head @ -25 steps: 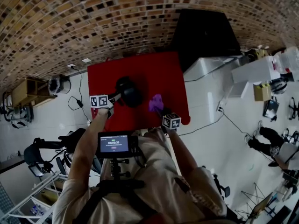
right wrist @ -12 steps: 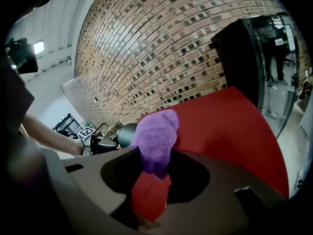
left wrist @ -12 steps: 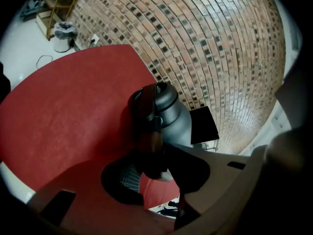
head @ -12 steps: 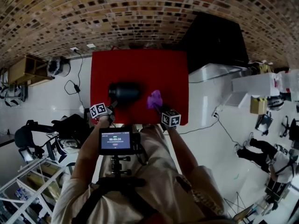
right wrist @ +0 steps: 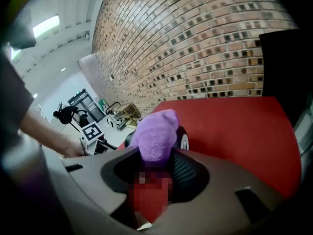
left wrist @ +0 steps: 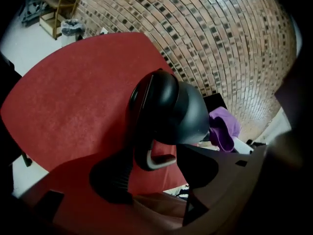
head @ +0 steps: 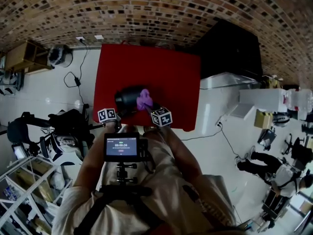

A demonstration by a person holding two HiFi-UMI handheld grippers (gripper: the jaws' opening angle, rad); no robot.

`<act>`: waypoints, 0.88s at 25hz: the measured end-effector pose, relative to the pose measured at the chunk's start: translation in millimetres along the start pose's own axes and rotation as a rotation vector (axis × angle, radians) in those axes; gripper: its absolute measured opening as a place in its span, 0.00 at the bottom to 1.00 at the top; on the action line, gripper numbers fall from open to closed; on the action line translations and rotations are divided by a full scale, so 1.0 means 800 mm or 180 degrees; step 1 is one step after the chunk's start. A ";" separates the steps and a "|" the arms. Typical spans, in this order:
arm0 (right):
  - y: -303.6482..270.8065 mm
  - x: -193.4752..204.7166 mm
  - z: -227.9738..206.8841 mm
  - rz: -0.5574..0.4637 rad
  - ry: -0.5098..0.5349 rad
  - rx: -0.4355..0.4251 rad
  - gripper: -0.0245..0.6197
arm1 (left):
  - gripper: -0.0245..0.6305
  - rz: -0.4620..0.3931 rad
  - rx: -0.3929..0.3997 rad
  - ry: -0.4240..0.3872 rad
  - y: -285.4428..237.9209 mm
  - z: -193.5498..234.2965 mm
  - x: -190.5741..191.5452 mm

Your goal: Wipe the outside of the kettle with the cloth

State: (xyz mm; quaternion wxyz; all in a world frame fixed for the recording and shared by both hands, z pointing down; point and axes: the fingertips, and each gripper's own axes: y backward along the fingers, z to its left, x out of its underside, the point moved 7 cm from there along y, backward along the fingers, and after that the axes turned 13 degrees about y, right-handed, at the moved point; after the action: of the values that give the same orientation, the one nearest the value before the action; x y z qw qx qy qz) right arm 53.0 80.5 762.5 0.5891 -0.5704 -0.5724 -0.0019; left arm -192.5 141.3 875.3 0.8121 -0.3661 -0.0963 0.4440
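A black kettle (head: 128, 97) stands on the red table (head: 171, 77) near its front edge. Its handle (left wrist: 149, 155), grey on the inside, points at my left gripper (left wrist: 156, 166). That gripper's jaws have just been opening and now stand wide on either side of the handle without pressing it. My right gripper (right wrist: 156, 169) is shut on a purple cloth (right wrist: 156, 133). The cloth (head: 144, 99) rests against the kettle's right side, and the kettle's body (right wrist: 182, 137) shows just behind it in the right gripper view.
A brick wall (head: 156, 13) runs behind the table. A black cabinet (head: 227, 45) stands to the table's right, with white furniture (head: 230, 80) beside it. Cables (head: 78, 77) and a shelf (head: 24, 58) lie to the left. The table's front edge is right by both grippers.
My right gripper has carried the purple cloth leftward from beside the kettle onto its side. My left gripper has come down and back toward the table's front edge at the kettle's handle.
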 end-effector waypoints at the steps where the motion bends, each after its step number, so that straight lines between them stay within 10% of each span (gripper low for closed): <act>1: -0.008 0.001 0.003 0.0063 0.0001 0.0009 0.28 | 0.46 0.0030 -0.0054 -0.0089 0.003 0.003 0.005; 9: -0.017 0.022 0.017 0.0234 0.0007 0.0126 0.29 | 0.46 0.0121 -0.0196 -0.0817 0.049 0.006 0.015; 14: 0.005 0.013 0.054 0.0080 0.0974 0.0486 0.29 | 0.46 -0.0177 -0.0398 -0.1500 0.080 -0.030 -0.018; 18: -0.016 0.044 0.116 0.0273 0.1162 -0.0025 0.29 | 0.46 -0.0373 -0.0550 -0.2292 0.092 -0.078 -0.052; 22: -0.081 0.078 0.153 0.0522 0.0509 -0.0515 0.29 | 0.46 -0.0298 -0.0656 -0.3044 0.075 -0.108 -0.073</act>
State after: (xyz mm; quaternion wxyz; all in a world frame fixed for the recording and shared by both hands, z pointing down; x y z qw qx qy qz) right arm -50.3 180.7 811.0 0.5831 -0.6589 -0.4731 -0.0453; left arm -224.1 71.5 782.3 0.6556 -0.1950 -0.5181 0.5135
